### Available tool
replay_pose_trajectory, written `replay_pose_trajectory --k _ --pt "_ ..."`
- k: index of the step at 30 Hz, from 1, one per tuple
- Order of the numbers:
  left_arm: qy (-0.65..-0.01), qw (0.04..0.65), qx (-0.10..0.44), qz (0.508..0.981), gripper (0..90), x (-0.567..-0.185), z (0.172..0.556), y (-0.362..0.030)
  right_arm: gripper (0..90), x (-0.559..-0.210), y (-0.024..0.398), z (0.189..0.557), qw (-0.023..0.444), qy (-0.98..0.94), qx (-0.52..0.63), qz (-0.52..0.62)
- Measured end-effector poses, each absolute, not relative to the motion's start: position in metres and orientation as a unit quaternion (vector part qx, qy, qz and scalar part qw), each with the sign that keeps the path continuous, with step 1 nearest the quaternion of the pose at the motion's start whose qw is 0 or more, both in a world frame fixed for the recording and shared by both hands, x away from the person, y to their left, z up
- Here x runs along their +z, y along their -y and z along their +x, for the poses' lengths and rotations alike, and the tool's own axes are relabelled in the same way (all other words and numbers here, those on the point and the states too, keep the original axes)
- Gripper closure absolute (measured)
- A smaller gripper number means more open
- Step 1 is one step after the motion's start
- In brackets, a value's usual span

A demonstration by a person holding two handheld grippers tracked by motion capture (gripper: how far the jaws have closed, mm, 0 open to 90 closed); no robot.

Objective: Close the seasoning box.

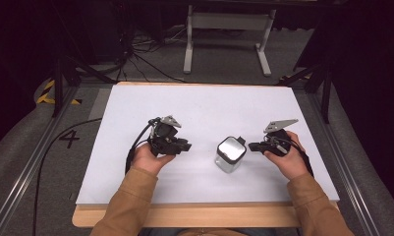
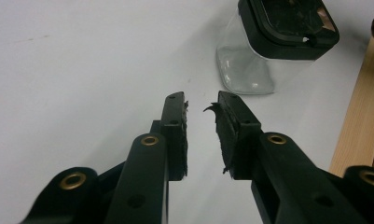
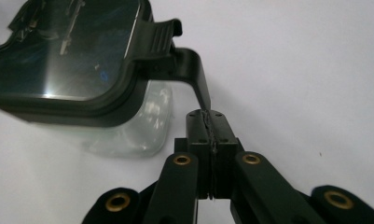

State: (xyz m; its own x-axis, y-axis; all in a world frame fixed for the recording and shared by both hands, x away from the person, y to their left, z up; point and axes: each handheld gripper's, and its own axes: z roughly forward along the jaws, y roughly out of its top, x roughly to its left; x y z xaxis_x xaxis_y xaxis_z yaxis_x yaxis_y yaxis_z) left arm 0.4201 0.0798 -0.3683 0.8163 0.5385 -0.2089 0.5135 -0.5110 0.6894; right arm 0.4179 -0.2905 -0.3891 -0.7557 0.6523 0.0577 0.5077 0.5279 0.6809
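The right gripper (image 3: 208, 114) is clenched on the black latch arm (image 3: 194, 70) of the clear square black-lidded plastic jar (image 1: 230, 155). At the jar's nine o'clock, the left gripper (image 2: 201, 105) stands released, holding nothing

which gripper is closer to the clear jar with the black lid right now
The right gripper. Its shut jaws sit against the latch arm on the side of the jar. The left gripper is off to the jar's other side with bare table between, jaws parted and holding nothing.
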Motion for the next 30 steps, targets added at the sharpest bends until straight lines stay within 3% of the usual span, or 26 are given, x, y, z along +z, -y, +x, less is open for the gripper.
replay_pose_trajectory --k 12,18,30 --pt "-0.256 0.368 0.005 0.894 88.0 -0.392 0.438 -0.026 89.9 -0.385 0.299 0.384 0.104 -0.875 0.34 0.329" --pt "-0.24 0.353 -0.01 0.904 88.7 -0.405 0.443 0.001 90.0 -0.392 0.289 0.37 0.101 -0.878 0.344 0.317" --pt "-0.24 0.352 -0.008 0.905 87.6 -0.403 0.445 -0.004 90.0 -0.407 0.266 0.376 0.105 -0.878 0.349 0.309"
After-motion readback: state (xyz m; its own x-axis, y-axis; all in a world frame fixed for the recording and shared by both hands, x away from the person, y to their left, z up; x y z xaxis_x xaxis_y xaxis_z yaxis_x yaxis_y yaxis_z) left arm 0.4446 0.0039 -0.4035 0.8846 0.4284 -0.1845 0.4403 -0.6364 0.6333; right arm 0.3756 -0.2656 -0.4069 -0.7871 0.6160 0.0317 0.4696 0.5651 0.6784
